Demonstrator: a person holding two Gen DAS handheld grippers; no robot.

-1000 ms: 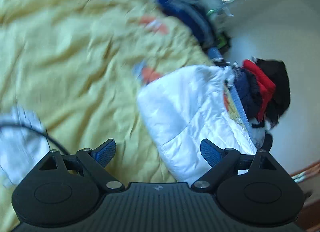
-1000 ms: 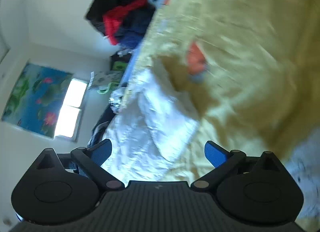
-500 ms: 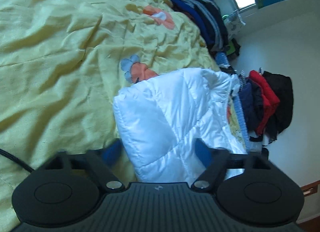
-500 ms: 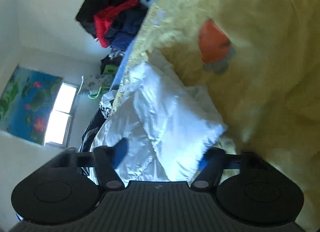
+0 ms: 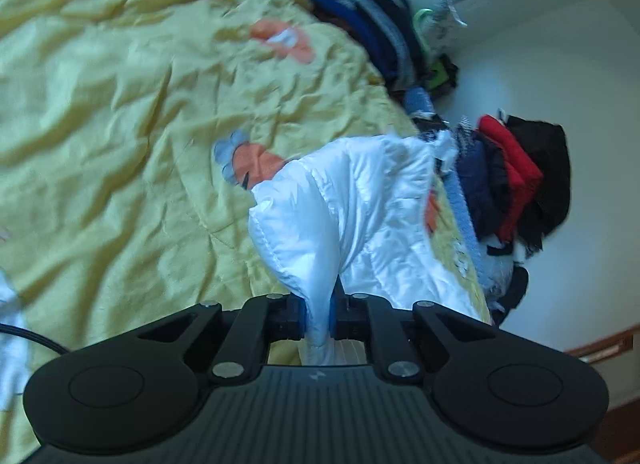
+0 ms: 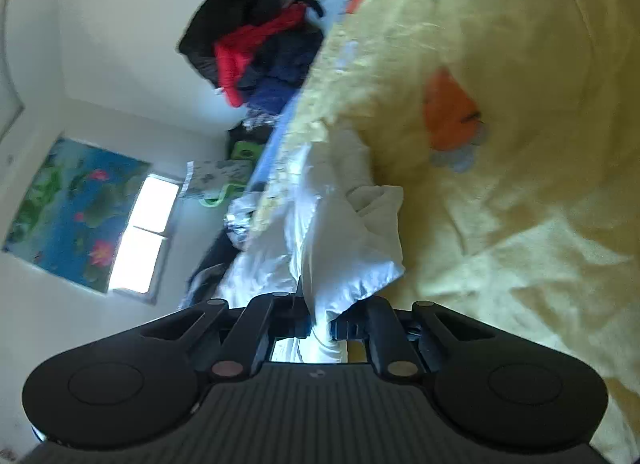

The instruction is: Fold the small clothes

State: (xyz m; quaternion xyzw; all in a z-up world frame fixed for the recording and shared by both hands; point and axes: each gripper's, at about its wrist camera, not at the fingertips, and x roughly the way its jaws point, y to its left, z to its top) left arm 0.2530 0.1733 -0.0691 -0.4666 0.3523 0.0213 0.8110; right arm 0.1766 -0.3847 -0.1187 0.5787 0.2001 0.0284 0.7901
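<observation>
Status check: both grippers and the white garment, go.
Left gripper shut on white padded garment. Right gripper shut on it too. Garment on yellow bedspread; nothing blocking.

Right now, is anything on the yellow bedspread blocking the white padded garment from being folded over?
Nothing visible does. Both the left gripper and right gripper are shut on the white padded garment, and the yellow bedspread beside it shows only wrinkles and printed patches.

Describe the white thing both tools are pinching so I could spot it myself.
Find the wide, crumpled yellow bedspread with orange flower prints. Near its edge, toward the heap of dark and red clothes, lies a small, shiny white quilted padded garment. It is the only glossy white puffy piece there, and both tools' fingers grip its near edge.
</observation>
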